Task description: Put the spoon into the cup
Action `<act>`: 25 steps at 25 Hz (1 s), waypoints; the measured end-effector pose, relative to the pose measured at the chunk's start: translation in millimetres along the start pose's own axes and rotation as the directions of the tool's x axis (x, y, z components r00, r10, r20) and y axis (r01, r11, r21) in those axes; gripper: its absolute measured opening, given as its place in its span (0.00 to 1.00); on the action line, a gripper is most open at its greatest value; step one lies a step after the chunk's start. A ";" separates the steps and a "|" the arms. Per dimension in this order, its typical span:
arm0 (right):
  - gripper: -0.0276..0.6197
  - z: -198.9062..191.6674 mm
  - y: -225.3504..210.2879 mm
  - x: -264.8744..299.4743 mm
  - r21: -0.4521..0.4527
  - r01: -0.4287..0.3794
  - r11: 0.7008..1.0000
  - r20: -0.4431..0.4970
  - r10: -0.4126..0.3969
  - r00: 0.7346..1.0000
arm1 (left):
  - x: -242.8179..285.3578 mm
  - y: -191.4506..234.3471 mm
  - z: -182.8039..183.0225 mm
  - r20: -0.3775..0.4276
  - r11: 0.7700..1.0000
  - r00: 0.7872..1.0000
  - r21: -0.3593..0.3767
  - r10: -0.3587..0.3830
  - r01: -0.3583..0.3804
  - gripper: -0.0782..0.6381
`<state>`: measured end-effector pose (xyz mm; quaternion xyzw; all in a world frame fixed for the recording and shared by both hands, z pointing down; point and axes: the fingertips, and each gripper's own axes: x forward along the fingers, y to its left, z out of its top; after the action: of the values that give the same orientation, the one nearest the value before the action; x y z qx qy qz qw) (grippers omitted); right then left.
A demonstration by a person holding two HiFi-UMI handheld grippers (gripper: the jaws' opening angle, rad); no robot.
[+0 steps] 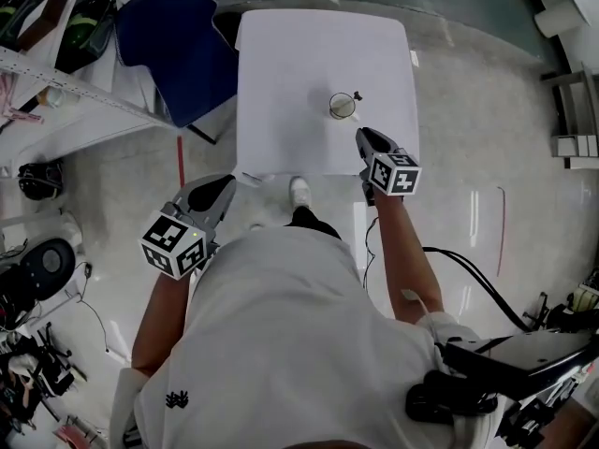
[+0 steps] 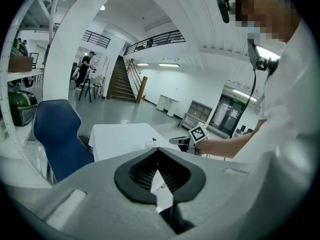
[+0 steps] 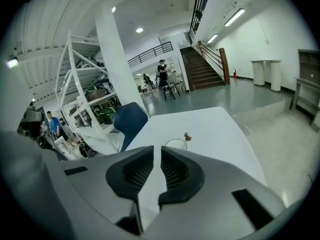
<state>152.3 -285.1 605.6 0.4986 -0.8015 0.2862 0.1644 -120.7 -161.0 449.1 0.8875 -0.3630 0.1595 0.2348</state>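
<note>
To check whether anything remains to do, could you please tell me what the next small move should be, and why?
Probably just draw the right hand-held gripper back from the table and rest. The spoon already stands in the cup, its handle poking above the rim, and the gripper's jaws are slightly apart with nothing between them.

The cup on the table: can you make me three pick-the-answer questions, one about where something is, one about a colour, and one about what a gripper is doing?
1. Where is the spoon?
A in the cup
B on the floor
C on a shelf

2. What colour is the chair?
A red
B blue
C green

3. The right gripper has its jaws:
A clamped on something
B slightly apart, empty
C wide open

Answers:
1 A, its handle sticks up from the cup's rim.
2 B, the seat is dark blue.
3 B, a narrow gap shows with nothing between the pads.
</note>
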 end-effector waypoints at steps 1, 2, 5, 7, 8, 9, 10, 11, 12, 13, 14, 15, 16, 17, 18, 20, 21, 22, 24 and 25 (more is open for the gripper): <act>0.12 -6.5 12.9 -9.0 -0.002 -0.012 1.000 -0.005 0.012 1.000 | -7.5 -3.6 -3.3 0.006 1.000 1.000 -0.005 -0.009 0.009 0.12; 0.10 -12.6 26.6 -17.6 -0.007 -0.027 1.000 -0.011 0.027 1.000 | -15.0 -7.1 -6.0 0.014 1.000 1.000 -0.011 -0.017 0.017 0.12; 0.06 -28.6 67.7 -41.7 -0.025 -0.083 0.996 -0.029 0.082 0.996 | -34.8 -15.6 -15.3 0.028 0.999 0.999 -0.015 -0.035 0.036 0.12; 0.06 -39.8 93.5 -58.3 -0.037 -0.113 0.993 -0.042 0.111 0.993 | -47.0 -22.2 -25.1 0.027 0.999 0.999 -0.010 -0.046 0.047 0.12; 0.06 -45.9 106.2 -66.4 -0.042 -0.127 0.991 -0.049 0.125 0.991 | -53.3 -25.8 -30.2 0.027 0.999 0.998 -0.009 -0.052 0.052 0.12; 0.06 -51.8 118.7 -73.9 -0.046 -0.140 0.989 -0.054 0.137 0.989 | -59.8 -29.1 -35.4 0.028 0.998 0.998 -0.008 -0.057 0.058 0.12; 0.06 -57.2 130.9 -81.0 -0.048 -0.151 0.987 -0.059 0.148 0.987 | -66.2 -31.9 -40.6 0.029 0.998 0.998 -0.008 -0.063 0.063 0.12; 0.06 -62.2 142.9 -87.5 -0.052 -0.161 0.986 -0.062 0.158 0.986 | -72.5 -34.3 -45.9 0.030 0.998 0.997 -0.008 -0.068 0.068 0.12; 0.06 -66.9 154.7 -93.6 -0.058 -0.170 0.984 -0.064 0.167 0.984 | -78.4 -36.3 -51.4 0.030 0.997 0.997 -0.007 -0.073 0.073 0.12; 0.06 -71.2 165.8 -99.3 -0.065 -0.179 0.982 -0.065 0.175 0.982 | -83.7 -38.1 -56.9 0.030 0.997 0.997 -0.007 -0.077 0.077 0.12; 0.06 -75.1 175.8 -105.0 -0.071 -0.188 0.980 -0.066 0.184 0.981 | -88.3 -40.0 -62.1 0.029 0.997 0.996 -0.007 -0.081 0.081 0.12; 0.06 -78.2 184.9 -110.5 -0.075 -0.197 0.978 -0.064 0.192 0.979 | -92.2 -41.9 -66.7 0.028 0.996 0.996 -0.006 -0.084 0.084 0.12; 0.06 -80.6 193.2 -115.8 -0.079 -0.205 0.976 -0.061 0.200 0.978 | -95.5 -43.7 -70.6 0.028 0.996 0.996 -0.004 -0.087 0.087 0.12; 0.06 -82.4 201.2 -120.7 -0.084 -0.213 0.973 -0.058 0.209 0.976 | -98.3 -45.4 -74.2 0.029 0.996 0.996 -0.002 -0.089 0.089 0.12; 0.06 -84.3 209.2 -125.4 -0.093 -0.221 0.971 -0.057 0.217 0.975 | -100.8 -46.8 -77.9 0.029 0.996 0.995 -0.001 -0.091 0.091 0.12; 0.06 -89.4 225.5 -132.9 -0.124 -0.234 0.964 -0.065 0.228 0.972 | -105.4 -48.7 -85.0 0.031 0.996 0.995 -0.002 -0.095 0.095 0.12; 0.06 -92.6 234.3 -135.4 -0.148 -0.241 0.959 -0.074 0.232 0.970 | -107.6 -49.2 -87.6 0.031 0.995 0.995 -0.002 -0.096 0.096 0.12; 0.06 -95.7 243.8 -137.4 -0.175 -0.250 0.952 -0.085 0.238 0.967 | -110.0 -49.6 -89.2 0.032 0.995 0.995 0.001 -0.097 0.097 0.12; 0.06 -99.8 263.3 -141.6 -0.220 -0.275 0.936 -0.103 0.258 0.961 | -115.1 -51.6 -90.5 0.035 0.995 0.994 0.012 -0.100 0.100 0.12; 0.06 -100.4 271.6 -144.2 -0.235 -0.285 0.929 -0.107 0.267 0.958 | -117.8 -53.3 -91.0 0.036 0.995 0.994 0.017 -0.102 0.101 0.12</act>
<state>-27.8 -28.8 524.9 0.3457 -0.8865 0.2221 0.2127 -173.4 -12.1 455.9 0.9094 -0.3204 0.1337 0.2290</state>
